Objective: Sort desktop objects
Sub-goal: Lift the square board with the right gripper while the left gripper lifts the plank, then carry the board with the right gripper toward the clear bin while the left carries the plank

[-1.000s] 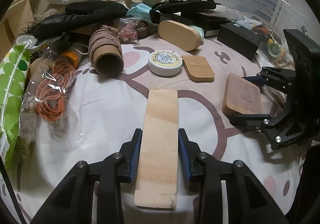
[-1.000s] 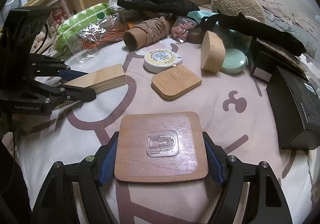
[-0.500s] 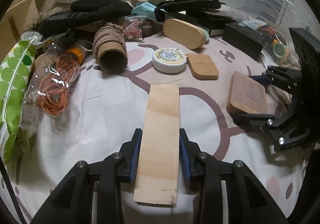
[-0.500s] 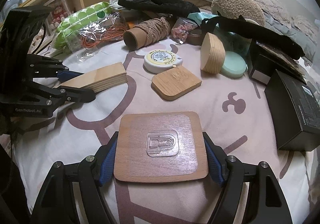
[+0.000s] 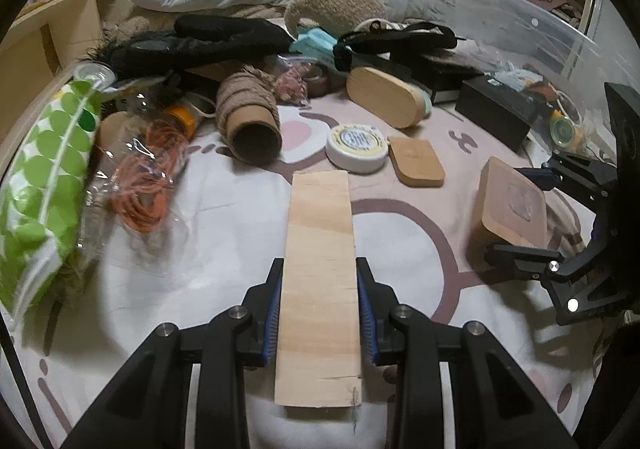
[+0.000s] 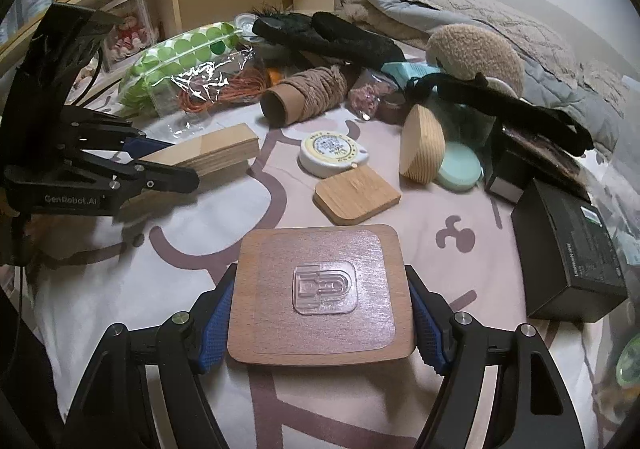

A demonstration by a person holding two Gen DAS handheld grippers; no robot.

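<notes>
1. Nearest, left wrist view: left gripper (image 5: 319, 313) clamped on a long pale wooden plank (image 5: 320, 281), blue pads (image 5: 273, 313) pressed to both long edges. The plank runs straight away from the camera, its far end close to the white tape measure (image 5: 357, 142).
2. Nearest, right wrist view: right gripper (image 6: 320, 313) clamped on a square wooden board (image 6: 320, 289) with rounded corners, pads on its left and right edges, jaws set wide. A clear plastic hook plate (image 6: 324, 287) is stuck at the board's centre.
3. Both pieces are held over a pale bedsheet (image 6: 120, 289) with brown looping print. Whether they touch the sheet, cannot tell.
4. Cross-check: the left gripper with its plank shows at the left of the right wrist view; the right gripper with its board shows at the right of the left wrist view.
5. Middle ground, right wrist view: small bamboo tile (image 6: 356, 195) flat on the sheet, just beyond the board. The tape measure is just beyond the tile, to its left.
6. Further: oval wooden block (image 6: 424, 145) standing on edge, against a mint-green disc (image 6: 458, 167). Black box (image 6: 572, 249) at the right.
7. Far: cardboard tube wound with twine (image 6: 308, 97), bag of orange cord (image 6: 216, 89), green-dotted bag (image 6: 176, 57), black furry items (image 6: 324, 35), pillows (image 6: 460, 5) behind.
</notes>
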